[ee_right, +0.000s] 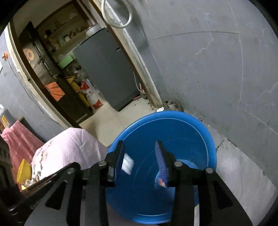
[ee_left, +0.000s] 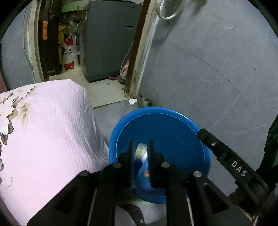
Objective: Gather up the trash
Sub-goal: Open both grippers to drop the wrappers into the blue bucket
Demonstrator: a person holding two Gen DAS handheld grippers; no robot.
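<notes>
1. My two claws hang over a blue basin point(ee_right: 182, 125) on the grey floor point(ee_right: 243, 166). Its rim sits close to the grey wall point(ee_left: 208, 69) on one side and just beside a bed draped in a pink flowered cover point(ee_left: 48, 132) on the other, so the room for moving is mostly straight above the basin.
2. Beyond the basin an open doorway point(ee_left: 104, 90) gives onto a pale tiled floor with a grey cabinet point(ee_left: 107, 43) and a red and white sack point(ee_left: 70, 52). A scrap of white paper point(ee_left: 132, 101) lies on the floor by the door frame.
3. A white loop of hose point(ee_right: 118, 15) hangs on the wall, well above the basin.
4. My left claw point(ee_left: 141, 147) points down into the basin, its jaws narrowly parted. A blurred white and blue wrapper point(ee_left: 141, 153) sits between them; I cannot tell whether the pads press it.
5. My right claw point(ee_right: 139, 147) also points down into the basin, jaws spread. A white crumpled scrap point(ee_right: 127, 164) lies just by the left finger point(ee_right: 119, 153), apparently loose.
6. A blue wrapper with a red mark point(ee_right: 160, 182) lies low in the basin.
7. In the left view, my right claw's finger point(ee_left: 224, 154) reaches over the basin rim.
</notes>
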